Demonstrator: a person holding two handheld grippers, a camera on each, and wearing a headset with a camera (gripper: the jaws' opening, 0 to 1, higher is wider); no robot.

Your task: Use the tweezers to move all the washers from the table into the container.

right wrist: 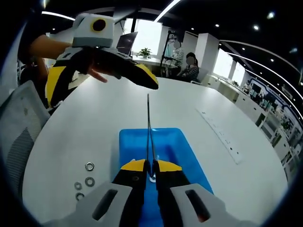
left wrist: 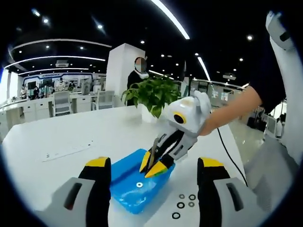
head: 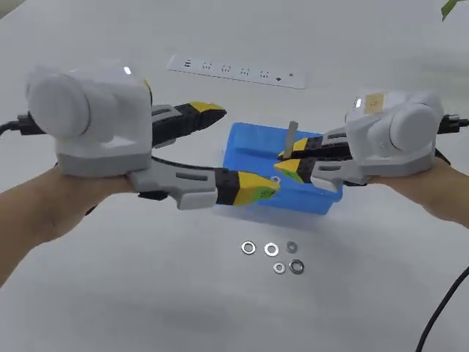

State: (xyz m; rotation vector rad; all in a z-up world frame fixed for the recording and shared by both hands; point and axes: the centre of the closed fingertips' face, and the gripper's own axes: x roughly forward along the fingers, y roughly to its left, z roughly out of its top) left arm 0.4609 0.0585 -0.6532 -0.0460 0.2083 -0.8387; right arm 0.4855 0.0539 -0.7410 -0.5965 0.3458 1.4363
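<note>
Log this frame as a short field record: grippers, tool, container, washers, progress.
Left gripper: tongs open, holding nothing, beside the container
Right gripper: tongs shut on the tweezers, above the container
Container: blue, shallow, on the white table
Washer inside: one, lying in the container
Washers on table: five, clustered in front of the container
Other: power strip on the table beyond the container
Progress: unfinished; five washers not yet moved
</note>
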